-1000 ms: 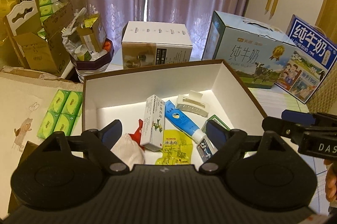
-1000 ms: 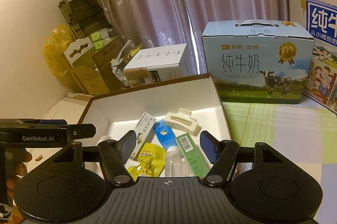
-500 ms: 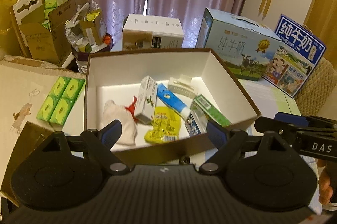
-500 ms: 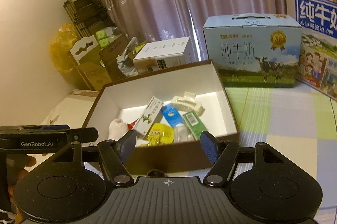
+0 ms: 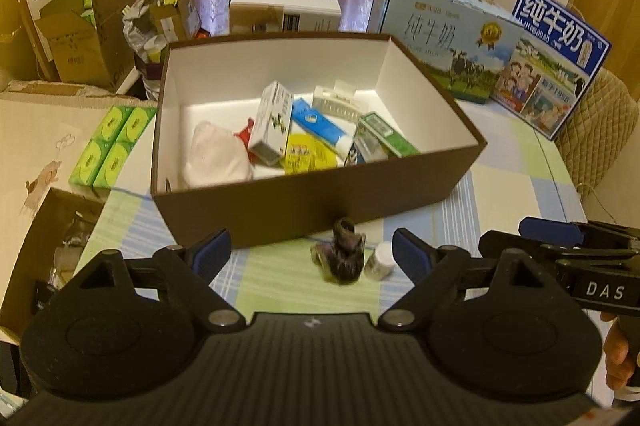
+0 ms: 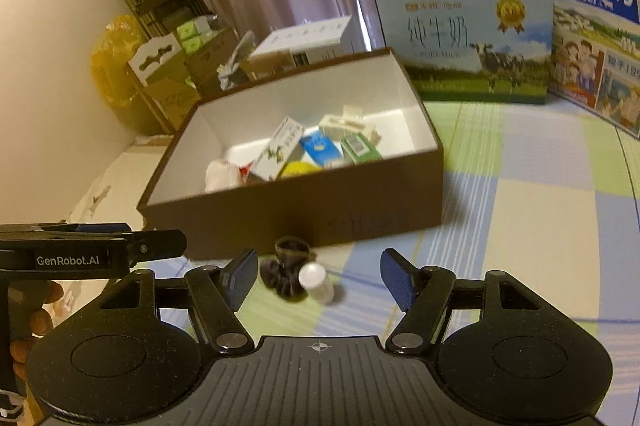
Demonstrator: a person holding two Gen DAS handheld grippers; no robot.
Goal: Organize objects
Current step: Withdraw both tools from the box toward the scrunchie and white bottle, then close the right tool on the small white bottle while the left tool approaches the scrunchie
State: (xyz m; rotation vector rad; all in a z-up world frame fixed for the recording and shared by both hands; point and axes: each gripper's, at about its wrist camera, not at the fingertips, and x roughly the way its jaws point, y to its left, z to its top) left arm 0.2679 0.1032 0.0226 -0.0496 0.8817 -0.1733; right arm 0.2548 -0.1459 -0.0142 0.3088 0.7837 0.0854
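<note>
brown open-topped cardboard box (image 5: 316, 201) already holds most items; a small white bottle (image 6: 316, 282) and what may be a dark scrunchie (image 6: 286, 276) remain on the checked tablecloth (image 6: 540, 226), left gripper (image 5: 308, 250) and right gripper (image 6: 318, 276) both wide open, empty.

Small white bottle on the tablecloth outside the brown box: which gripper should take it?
Probably right. In its view the small white bottle lies between the open right gripper fingers; for the open left gripper it sits off-centre, beside the dark scrunchie.
</note>
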